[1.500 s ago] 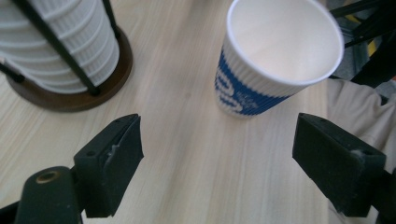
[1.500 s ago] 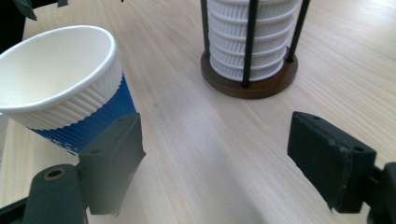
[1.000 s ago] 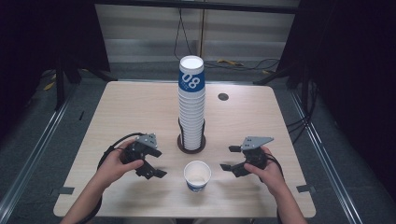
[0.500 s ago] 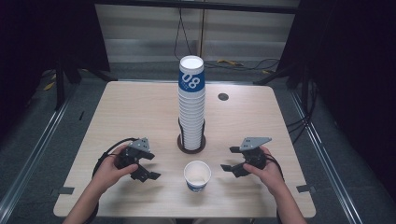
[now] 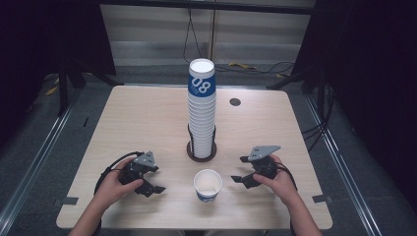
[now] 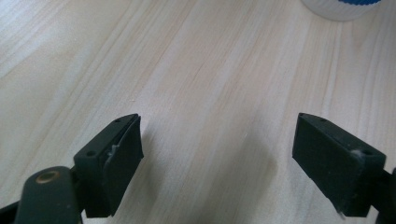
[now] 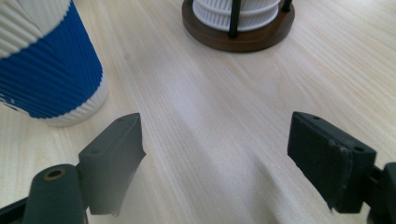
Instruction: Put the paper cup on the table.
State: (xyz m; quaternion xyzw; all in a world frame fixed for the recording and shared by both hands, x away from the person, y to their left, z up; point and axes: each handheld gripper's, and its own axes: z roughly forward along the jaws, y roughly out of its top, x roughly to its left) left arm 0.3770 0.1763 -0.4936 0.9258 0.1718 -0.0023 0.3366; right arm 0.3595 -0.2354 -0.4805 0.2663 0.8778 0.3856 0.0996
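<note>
One single paper cup (image 5: 207, 185) stands upright on the wooden table (image 5: 147, 113), near its front edge, with the mouth open to the top. Its long axis goes straight up from the table. The cup is white inside and has a blue ribbed band around the lower part.

From this cup, at 12 o'clock in the high view, one tall stack of cups (image 5: 201, 110) stands in one round dark wooden holder (image 5: 201, 150) with thin black posts. The stack is also vertical, mouths up, and the top cup has a blue band with white digits. I cannot count the cups in the stack exactly, because the rims are too close together.

There are two grippers. The left gripper (image 5: 155, 187) is at 9 o'clock from the single cup, near it but not touching, and its jaws point toward the cup. In the left gripper view, the jaws stand wide apart with bare wood between them, so it is released; the base of the cup (image 6: 343, 8) is at the top edge at about 1 o'clock.

The right gripper (image 5: 238, 170) is at 3 o'clock from the cup. Its jaws are also spread and grasp nothing. In the right gripper view the cup (image 7: 46, 65) is at 10 o'clock, the holder (image 7: 239, 29) at 12 o'clock.

One small dark round hole (image 5: 235, 102) is in the table at 1 o'clock from the stack.
</note>
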